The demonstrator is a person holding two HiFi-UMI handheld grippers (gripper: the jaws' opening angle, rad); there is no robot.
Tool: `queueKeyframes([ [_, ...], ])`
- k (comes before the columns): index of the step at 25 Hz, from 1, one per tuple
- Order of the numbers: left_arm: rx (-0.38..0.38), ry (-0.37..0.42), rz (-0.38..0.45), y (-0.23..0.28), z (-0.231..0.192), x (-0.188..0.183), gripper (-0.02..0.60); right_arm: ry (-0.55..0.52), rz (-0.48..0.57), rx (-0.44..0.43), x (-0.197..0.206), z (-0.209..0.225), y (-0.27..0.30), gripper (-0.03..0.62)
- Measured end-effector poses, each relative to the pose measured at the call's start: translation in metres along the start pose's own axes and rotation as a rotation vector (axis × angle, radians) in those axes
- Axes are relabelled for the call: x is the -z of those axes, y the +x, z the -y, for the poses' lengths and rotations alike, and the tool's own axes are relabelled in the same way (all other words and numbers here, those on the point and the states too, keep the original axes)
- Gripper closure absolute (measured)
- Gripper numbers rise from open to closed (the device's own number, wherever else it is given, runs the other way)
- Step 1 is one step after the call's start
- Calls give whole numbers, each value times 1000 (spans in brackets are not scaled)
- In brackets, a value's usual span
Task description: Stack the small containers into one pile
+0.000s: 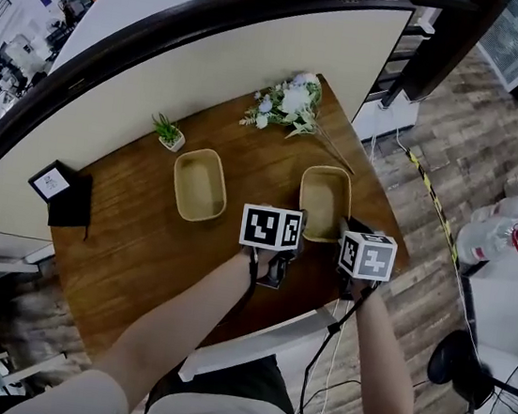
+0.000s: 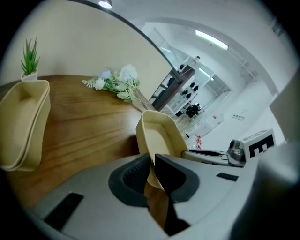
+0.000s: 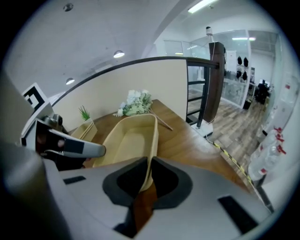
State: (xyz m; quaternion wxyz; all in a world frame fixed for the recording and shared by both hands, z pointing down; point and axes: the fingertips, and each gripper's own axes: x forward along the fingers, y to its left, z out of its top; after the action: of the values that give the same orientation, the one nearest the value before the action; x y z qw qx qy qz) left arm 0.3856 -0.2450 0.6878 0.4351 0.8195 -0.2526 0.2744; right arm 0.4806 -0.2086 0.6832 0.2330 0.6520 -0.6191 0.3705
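Left gripper (image 2: 152, 172) was clamped on the near rim of the right container (image 2: 161, 136). Right gripper (image 3: 149, 180) was clamped on the same rim, by the tabletop's (image 1: 130, 251) right edge. Second container (image 1: 199, 184) was seen apart, mid-tabletop. Nothing stacked; lift and nesting judged outstanding.
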Motion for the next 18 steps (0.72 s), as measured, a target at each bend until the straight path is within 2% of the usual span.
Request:
queueKeyframes([
  [5,32,38,74,-54,13,-21,543,-10,70,-46,-29,-33,-37,559],
  [10,26,86,185,-135,24,-49,545,-34,188,-106,-68,-87,-92,553],
  [18,9,171,336,-263,43,-54,546,-89,352,-181,-98,-178,-185,543],
])
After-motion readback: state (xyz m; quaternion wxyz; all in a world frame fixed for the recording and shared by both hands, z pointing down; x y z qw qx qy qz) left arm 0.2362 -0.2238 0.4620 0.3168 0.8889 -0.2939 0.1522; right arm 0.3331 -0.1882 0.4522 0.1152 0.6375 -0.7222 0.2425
